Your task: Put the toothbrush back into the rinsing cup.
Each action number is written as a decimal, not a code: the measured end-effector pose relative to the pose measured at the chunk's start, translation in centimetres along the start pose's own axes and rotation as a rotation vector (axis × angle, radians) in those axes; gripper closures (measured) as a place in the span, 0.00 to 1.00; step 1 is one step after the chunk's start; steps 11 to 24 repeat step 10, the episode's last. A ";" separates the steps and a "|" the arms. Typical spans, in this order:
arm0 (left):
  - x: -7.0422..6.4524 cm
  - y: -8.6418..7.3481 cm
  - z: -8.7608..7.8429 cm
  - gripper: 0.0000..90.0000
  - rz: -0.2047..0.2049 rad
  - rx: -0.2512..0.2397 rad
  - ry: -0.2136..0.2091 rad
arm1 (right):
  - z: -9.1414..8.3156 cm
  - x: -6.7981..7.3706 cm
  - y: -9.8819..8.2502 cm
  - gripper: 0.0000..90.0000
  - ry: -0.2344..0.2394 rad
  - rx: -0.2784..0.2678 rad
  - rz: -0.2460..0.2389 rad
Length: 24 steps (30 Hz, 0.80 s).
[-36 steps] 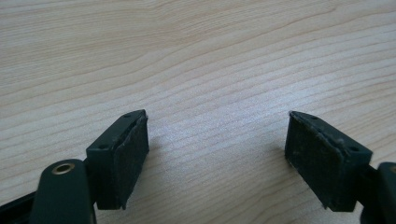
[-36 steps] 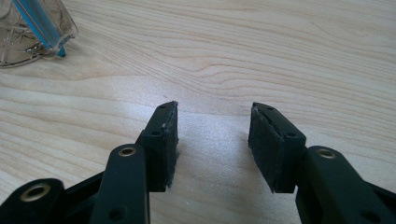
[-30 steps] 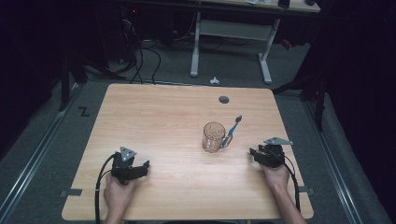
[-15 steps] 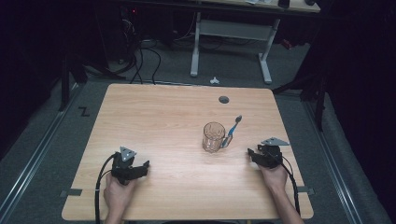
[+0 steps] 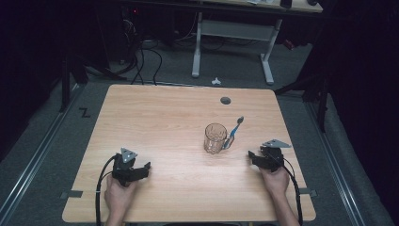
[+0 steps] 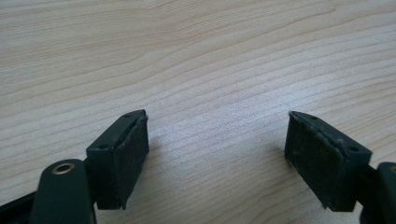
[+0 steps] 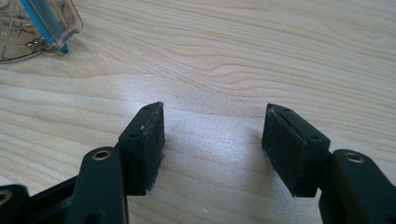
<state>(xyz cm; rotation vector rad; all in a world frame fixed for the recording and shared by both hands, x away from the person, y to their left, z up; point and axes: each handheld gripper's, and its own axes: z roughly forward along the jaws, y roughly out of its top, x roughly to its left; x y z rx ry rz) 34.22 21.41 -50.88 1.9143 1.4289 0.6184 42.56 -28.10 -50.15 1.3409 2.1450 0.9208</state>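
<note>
Toothbrush (image 5: 234,131) leans in the clear cup (image 5: 215,138) right of the desk's (image 5: 160,122) middle, so with both fingers released and empty, your right gripper (image 5: 253,157), just opening, could topple the light cup.

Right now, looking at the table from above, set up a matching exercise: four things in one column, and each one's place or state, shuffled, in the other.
Things:
1. glass cup
2. blue toothbrush
3. left gripper
4. round hole

Places or states:
A. leaning out of the cup
B. in the tabletop near its far edge
C. upright, right of the table's middle
D. jaws open, resting at the near left

Pairs: 1-C, 2-A, 3-D, 4-B
</note>
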 end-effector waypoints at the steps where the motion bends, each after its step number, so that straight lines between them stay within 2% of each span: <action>1: 0.0 0.0 0.0 0.25 0.000 0.000 0.000 | 0.0 0.0 0.0 0.43 -0.001 0.000 0.001; 24: 0.0 0.0 0.0 0.25 0.000 0.000 0.000 | -0.1 0.2 -0.1 0.43 -0.009 0.001 0.007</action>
